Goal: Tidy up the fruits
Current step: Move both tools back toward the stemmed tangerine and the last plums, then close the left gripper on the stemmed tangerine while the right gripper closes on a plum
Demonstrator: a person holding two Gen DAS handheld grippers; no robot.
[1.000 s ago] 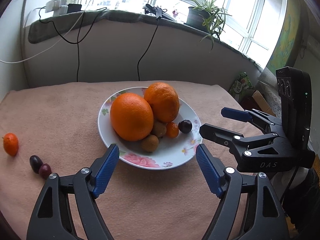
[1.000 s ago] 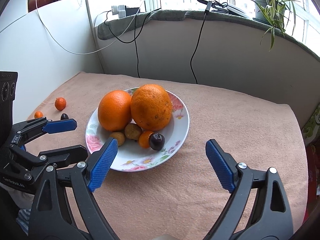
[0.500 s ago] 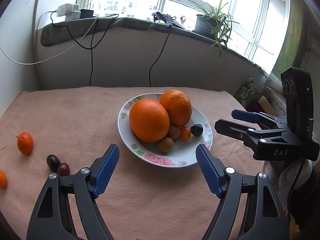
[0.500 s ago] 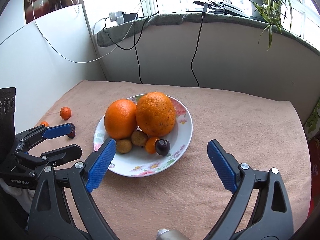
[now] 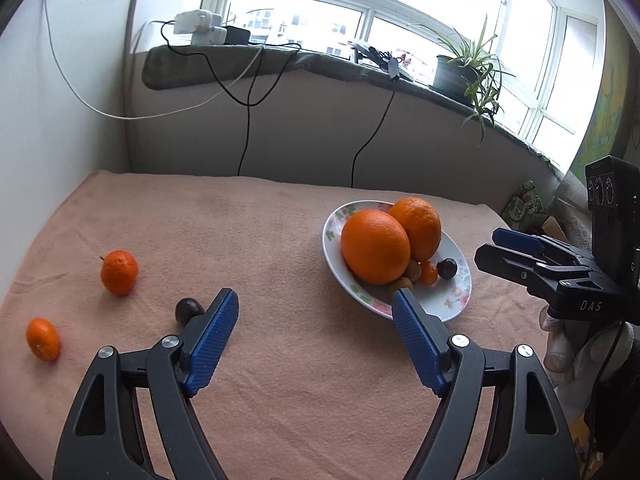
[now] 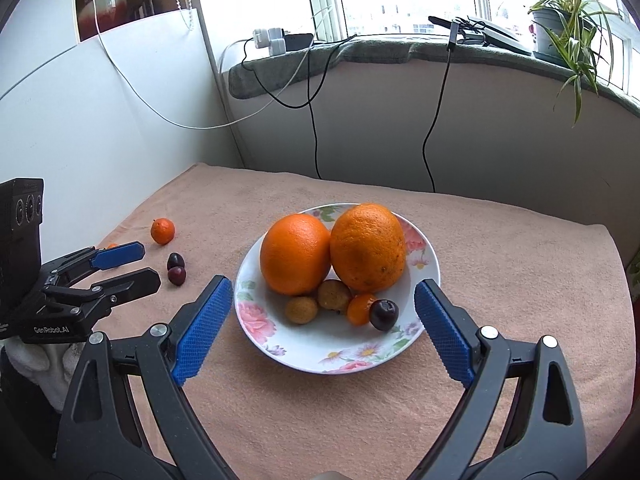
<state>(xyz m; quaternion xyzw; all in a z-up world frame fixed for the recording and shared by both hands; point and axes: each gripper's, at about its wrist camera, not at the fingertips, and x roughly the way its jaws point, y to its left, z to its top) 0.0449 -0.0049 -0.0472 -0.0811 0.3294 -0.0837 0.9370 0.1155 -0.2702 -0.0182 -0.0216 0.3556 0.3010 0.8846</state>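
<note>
Landmark: white floral-rimmed ceramic plate [image 6: 420, 268] on a peach terry cloth [image 6: 500, 280].
On the plate: two large round oranges [image 6: 296, 254], touching; in front of them two small brown rough-skinned fruits [image 6: 302, 310], one small orange kumquat [image 6: 358, 308] and one dark cherry [image 6: 384, 314].
Off the plate, to its left: round tangerine [image 5: 119, 272], smaller tangerine [image 5: 43, 339] nearer the cloth edge, two dark red cherries [image 6: 176, 268] touching each other.
Left gripper [image 5: 316, 340]: jaws wide, nothing between them; points between the loose cherries and the plate.
Right gripper [image 6: 324, 326]: jaws wide, empty, flanking the plate's near rim without touching.
Behind the plate: windowsill with potted spider plant [image 6: 560, 20] and black cables [image 6: 436, 112].
</note>
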